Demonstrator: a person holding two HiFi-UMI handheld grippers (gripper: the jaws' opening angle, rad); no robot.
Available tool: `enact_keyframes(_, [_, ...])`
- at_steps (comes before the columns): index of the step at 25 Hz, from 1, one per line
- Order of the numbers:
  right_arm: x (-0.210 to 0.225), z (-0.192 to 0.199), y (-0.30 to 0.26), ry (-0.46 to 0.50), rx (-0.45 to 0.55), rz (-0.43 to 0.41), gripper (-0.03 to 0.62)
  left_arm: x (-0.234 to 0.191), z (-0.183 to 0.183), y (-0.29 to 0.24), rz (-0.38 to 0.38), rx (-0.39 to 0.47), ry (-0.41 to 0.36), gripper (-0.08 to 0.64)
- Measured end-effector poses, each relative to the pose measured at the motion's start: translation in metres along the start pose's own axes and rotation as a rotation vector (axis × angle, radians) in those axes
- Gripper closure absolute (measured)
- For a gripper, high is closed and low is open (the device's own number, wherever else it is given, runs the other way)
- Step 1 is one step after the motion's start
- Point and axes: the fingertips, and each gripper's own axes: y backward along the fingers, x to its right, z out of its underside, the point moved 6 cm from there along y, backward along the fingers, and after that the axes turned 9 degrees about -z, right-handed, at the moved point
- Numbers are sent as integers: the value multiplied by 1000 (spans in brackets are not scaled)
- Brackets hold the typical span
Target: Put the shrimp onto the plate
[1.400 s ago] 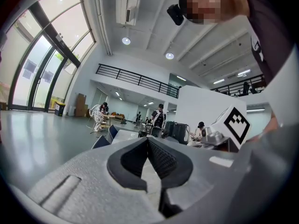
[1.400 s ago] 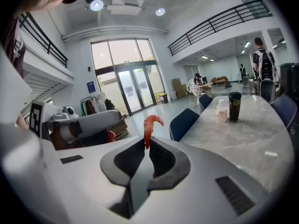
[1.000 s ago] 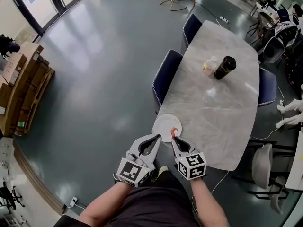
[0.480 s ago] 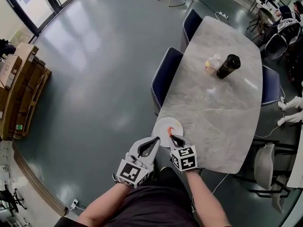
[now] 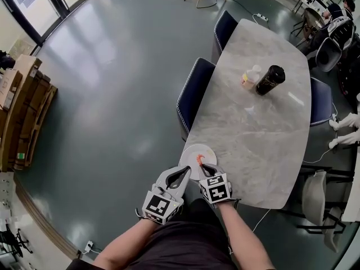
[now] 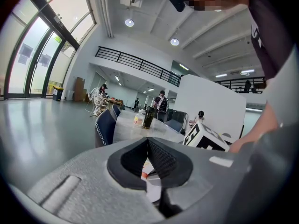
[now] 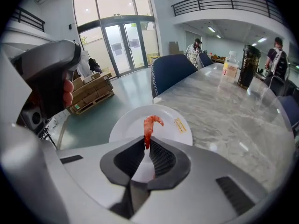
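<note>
An orange-red shrimp [image 7: 149, 127] sticks up from my right gripper [image 7: 146, 148], which is shut on its tail end. It hangs over a white plate [image 7: 126, 125] at the near corner of the marble table [image 7: 224, 115]. From the head view, the shrimp [image 5: 199, 160] sits over the plate [image 5: 191, 152] just ahead of the right gripper [image 5: 205, 167]. My left gripper [image 5: 181, 172] hovers beside the plate off the table's edge, jaws closed with nothing held. In the left gripper view the left gripper [image 6: 148, 146] points along the table.
A black bottle [image 5: 268, 80] and a small clear bottle [image 5: 249, 77] stand mid-table. Blue chairs [image 5: 194, 97] line the table's left side, more chairs on the right. Wooden pallets [image 5: 22, 114] lie far left on the grey floor.
My right gripper has drawn back toward the table's near corner with the shrimp, bringing it over the plate's near part. The left gripper has barely shifted.
</note>
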Motion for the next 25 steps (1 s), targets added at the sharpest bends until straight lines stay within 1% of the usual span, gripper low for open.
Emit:
enact_keyframes(6, [2,1,-7,25,-64,13,557,-3,-2,-1,-5,-1,3,554])
enact_keyframes(10, [3,-1,-2,24,-67,9,557,-1,-4,3,-7,-4,7,554])
enact_keyframes(14, [-2,-11,7,20,-52,7,532,-3,-8,8,-14,-14,6,554])
enact_keyframes(17, [-10,-19,30,10,-5,-9,534,6,-17,12,-8,-29,7,554])
enact_keyframes(23, [-28,-60,97,-14,172,-42,588,27,-50,20,-6,-38,2,554])
enact_keyframes(25, [-35,-72,117,-5,226,-50,589,35,-60,24,-4,-30,-2,554])
